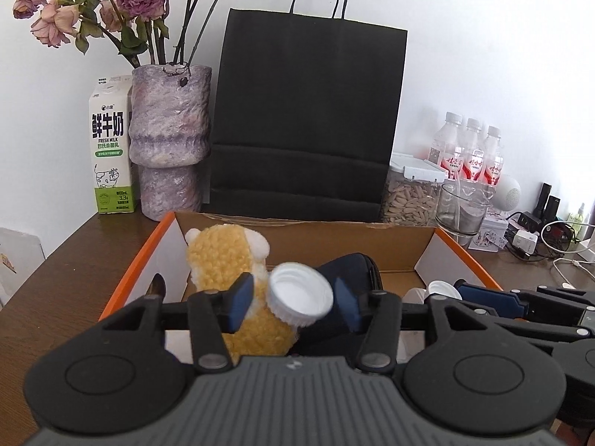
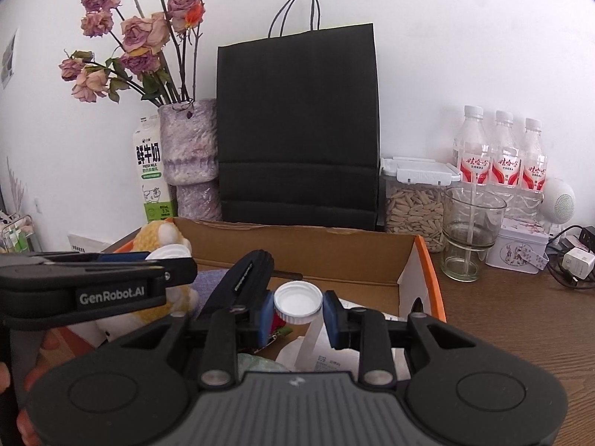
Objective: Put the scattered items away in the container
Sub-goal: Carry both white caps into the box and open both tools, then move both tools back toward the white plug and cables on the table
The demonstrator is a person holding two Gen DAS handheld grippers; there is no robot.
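A ribbed white plastic cap (image 1: 300,299) is seen tilted, hollow side up, between the spread left gripper (image 1: 293,303) pads, untouched, over the orange-edged cardboard box (image 1: 394,236). A second white cap (image 2: 297,303) is pinched by the right gripper (image 2: 297,314), opening upward, above the box's papers.

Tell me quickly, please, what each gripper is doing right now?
Left gripper: open, a white cap loose between its pads, over the box.
Right gripper: shut on another cap.

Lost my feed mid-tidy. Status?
Left gripper open, white cap loose between pads. Right gripper shut on second cap. Both over box; plush already inside. Nothing blocking.
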